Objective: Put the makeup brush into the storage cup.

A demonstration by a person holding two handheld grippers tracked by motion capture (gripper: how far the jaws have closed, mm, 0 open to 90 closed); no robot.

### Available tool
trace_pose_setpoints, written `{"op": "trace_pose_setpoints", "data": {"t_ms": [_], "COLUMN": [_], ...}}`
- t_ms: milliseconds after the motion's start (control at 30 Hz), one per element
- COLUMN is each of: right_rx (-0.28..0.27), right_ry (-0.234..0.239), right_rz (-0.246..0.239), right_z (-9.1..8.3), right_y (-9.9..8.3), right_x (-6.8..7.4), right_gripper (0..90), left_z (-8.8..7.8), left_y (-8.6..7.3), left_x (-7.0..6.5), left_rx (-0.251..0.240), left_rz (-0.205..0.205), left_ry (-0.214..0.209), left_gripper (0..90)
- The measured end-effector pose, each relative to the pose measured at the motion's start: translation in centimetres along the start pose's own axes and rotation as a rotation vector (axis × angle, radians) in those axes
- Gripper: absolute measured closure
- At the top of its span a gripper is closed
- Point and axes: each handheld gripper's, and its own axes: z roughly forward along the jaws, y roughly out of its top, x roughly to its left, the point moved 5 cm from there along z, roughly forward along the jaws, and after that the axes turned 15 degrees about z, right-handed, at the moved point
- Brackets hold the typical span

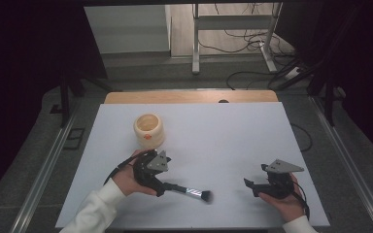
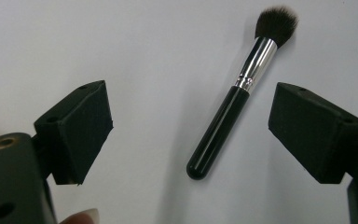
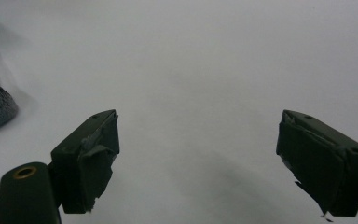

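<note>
We see a makeup brush (image 2: 235, 95) lying flat on the white surface (image 1: 223, 141) near its front edge, left of the middle, bristles pointing toward the right edge. Our left claw (image 2: 189, 130) stands wide open around the black handle, its pads clear of it on both sides. Our right claw (image 3: 198, 158) rests near the front right corner, also wide open and holding nothing. A cream-coloured cup (image 1: 149, 130) stands behind the left hand (image 1: 126, 179), toward the back left.
</note>
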Motion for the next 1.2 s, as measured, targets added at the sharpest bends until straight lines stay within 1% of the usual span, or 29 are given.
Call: {"op": "trace_pose_setpoints", "data": {"t_ms": [133, 367, 467, 633, 700, 800, 867, 1100, 1200], "right_rx": [0.001, 0.004, 0.004, 0.004, 0.008, 0.008, 0.009, 0.008, 0.009], "right_ry": [0.001, 0.000, 0.000, -0.001, -0.002, -0.002, -0.003, -0.002, -0.001], "right_rz": [0.000, -0.001, 0.001, 0.004, 0.004, 0.005, 0.004, 0.003, 0.003], "right_z": [0.0, 0.1, 0.0, 0.1, 0.1, 0.1, 0.1, 0.1, 0.1], "right_y": [0.0, 0.0, 0.0, -0.1, -0.1, -0.1, -0.1, -0.1, -0.1], "right_x": [0.0, 0.0, 0.0, -0.1, -0.1, -0.1, -0.1, -0.1, -0.2], "right_gripper": [13.9, 13.9, 13.9, 13.8, 13.9, 13.9, 13.8, 13.8, 13.9], "left_z": [0.2, 1.0, 1.5, 2.1, 2.2, 2.5, 2.6, 3.3, 3.5], "left_y": [0.1, 0.3, 0.4, 0.6, 0.6, 0.6, 0.6, 1.2, 1.4], "left_x": [0.0, -0.3, -0.4, -0.6, -0.6, -0.7, -0.7, -1.0, -1.1], "left_rx": [-0.006, 0.007, 0.015, 0.010, 0.011, 0.019, 0.020, 0.023, 0.022], "left_rz": [0.004, 0.041, 0.054, 0.067, 0.067, 0.076, 0.078, 0.091, 0.096], "left_ry": [-0.009, -0.042, -0.056, -0.073, -0.074, -0.090, -0.093, -0.116, -0.119], "left_gripper": [15.2, 15.2, 15.2, 16.5, 16.5, 16.4, 16.4, 16.7, 16.9]}}
